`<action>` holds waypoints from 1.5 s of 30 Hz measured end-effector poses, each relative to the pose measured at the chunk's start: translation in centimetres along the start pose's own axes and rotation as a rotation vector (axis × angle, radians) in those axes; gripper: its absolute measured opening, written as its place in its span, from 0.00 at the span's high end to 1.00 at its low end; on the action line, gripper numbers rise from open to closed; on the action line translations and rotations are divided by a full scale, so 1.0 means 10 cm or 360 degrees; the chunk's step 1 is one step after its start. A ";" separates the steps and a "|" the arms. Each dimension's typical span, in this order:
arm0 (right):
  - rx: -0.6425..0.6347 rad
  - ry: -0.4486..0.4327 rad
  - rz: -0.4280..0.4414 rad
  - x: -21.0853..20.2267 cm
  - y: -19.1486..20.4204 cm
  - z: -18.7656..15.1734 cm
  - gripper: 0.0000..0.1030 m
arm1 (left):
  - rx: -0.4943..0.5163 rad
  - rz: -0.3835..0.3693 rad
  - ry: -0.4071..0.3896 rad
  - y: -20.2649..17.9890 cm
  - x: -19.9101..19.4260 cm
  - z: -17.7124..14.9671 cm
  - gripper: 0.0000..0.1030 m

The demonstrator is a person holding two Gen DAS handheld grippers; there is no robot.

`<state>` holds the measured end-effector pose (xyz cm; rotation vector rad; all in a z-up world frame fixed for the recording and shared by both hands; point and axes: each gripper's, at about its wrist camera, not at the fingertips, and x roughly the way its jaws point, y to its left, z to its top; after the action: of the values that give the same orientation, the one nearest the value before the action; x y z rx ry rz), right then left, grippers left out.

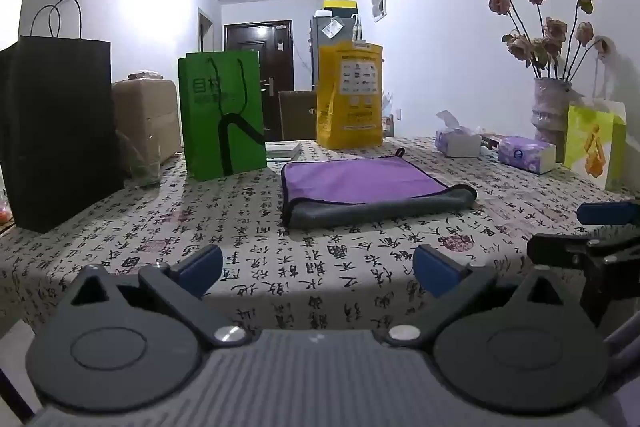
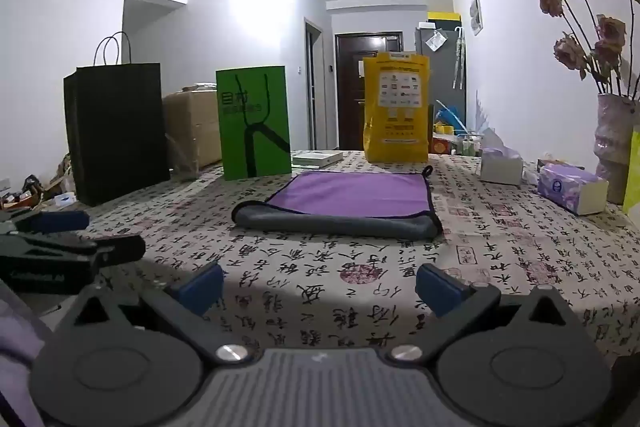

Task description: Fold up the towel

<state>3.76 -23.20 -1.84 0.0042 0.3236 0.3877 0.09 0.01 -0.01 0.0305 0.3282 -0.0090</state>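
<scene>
A purple towel (image 1: 360,179) with a grey underside lies on the table, its near edge a rounded grey fold; it also shows in the right wrist view (image 2: 352,195). My left gripper (image 1: 318,269) is open and empty, held back from the towel over the near part of the table. My right gripper (image 2: 320,287) is open and empty, also short of the towel. Each gripper shows at the edge of the other's view: the right gripper (image 1: 600,227) and the left gripper (image 2: 60,239).
The tablecloth (image 1: 240,227) has black calligraphy print. Behind the towel stand a black bag (image 1: 60,131), a green bag (image 1: 224,111) and a yellow bag (image 1: 350,95). Tissue packs (image 1: 526,153), a flower vase (image 1: 550,107) and a small bag (image 1: 596,143) stand at the right.
</scene>
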 end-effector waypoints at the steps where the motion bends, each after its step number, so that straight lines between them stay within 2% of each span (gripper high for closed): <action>1: 0.0004 0.0000 -0.0004 0.00 0.00 0.00 0.00 | 0.0005 -0.0005 0.0004 0.00 0.01 0.00 0.00; 5: 0.0027 0.0001 -0.0027 0.00 -0.01 0.00 0.00 | 0.0018 -0.0022 0.0018 0.04 0.06 0.02 0.00; 7: 0.0032 -0.0002 -0.0036 -0.01 0.00 0.00 0.00 | 0.0029 0.0016 -0.0029 -0.01 0.00 0.01 0.00; 9: 0.0013 0.0025 0.0017 0.08 0.02 -0.01 0.00 | 0.0036 0.0018 -0.0022 -0.01 0.02 0.00 0.00; 12: 0.0016 0.0019 0.0019 0.09 0.02 0.00 0.00 | 0.0035 0.0018 -0.0045 -0.02 -0.01 -0.01 0.00; 36: 0.0020 0.0009 0.0025 0.02 0.10 -0.01 0.00 | 0.0046 0.0006 -0.0041 -0.03 0.00 -0.03 0.00; 45: 0.0031 0.0007 0.0036 0.01 0.01 -0.01 0.00 | 0.0045 0.0009 -0.0041 -0.03 0.00 -0.03 0.00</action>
<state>3.77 -23.11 -1.98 0.0258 0.3318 0.4070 -0.05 -0.29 -0.30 0.0596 0.3022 -0.0084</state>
